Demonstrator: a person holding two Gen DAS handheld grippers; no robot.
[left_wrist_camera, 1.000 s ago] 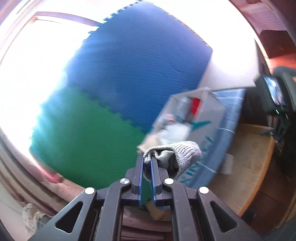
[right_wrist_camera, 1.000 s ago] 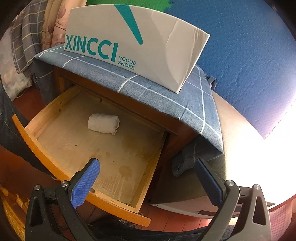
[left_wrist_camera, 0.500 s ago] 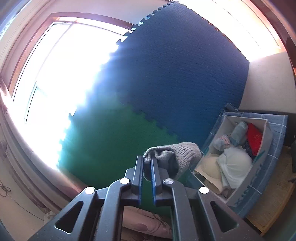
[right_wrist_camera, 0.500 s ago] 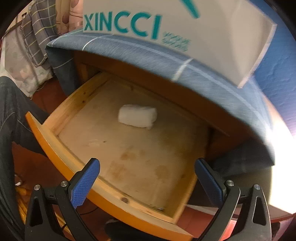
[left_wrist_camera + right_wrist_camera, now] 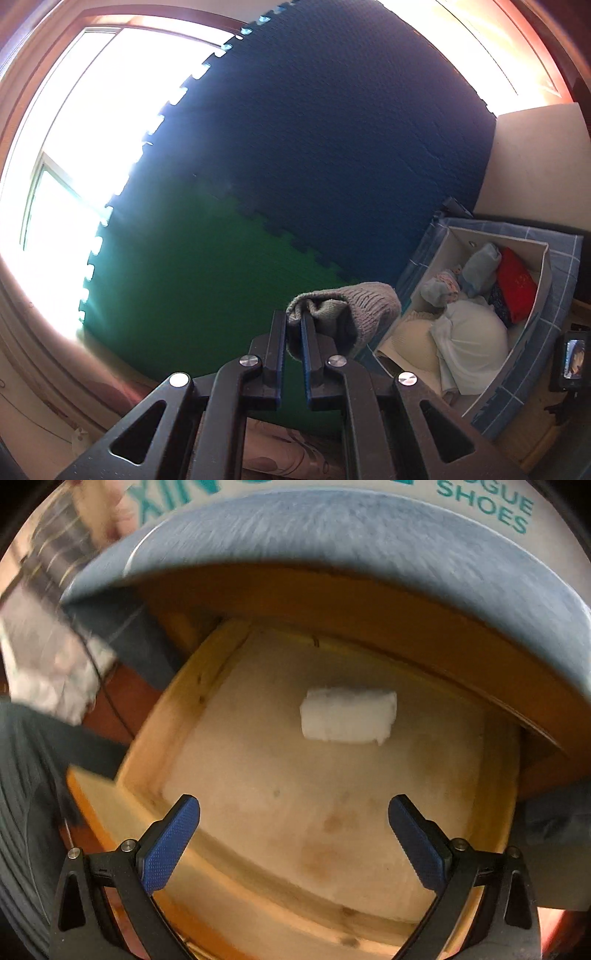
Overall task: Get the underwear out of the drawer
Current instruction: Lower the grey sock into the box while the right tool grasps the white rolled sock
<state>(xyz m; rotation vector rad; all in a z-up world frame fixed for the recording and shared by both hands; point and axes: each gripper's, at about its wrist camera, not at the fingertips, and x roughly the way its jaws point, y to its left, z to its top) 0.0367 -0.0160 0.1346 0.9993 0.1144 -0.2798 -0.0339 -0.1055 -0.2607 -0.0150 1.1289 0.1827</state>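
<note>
Shoebox (image 5: 532, 334) of folded clothes beside foam mats (image 5: 295, 166); drawer (image 5: 207, 672) open.

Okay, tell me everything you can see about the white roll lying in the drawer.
The white rolled bundle looks like soft fabric, rolled into a short fat cylinder lying on its side. It rests on the bare, stained wooden floor of the open drawer, toward the back, clear of the walls. It is the only item there. The right hand-held gripper hangs open above the drawer, not touching it.
</note>
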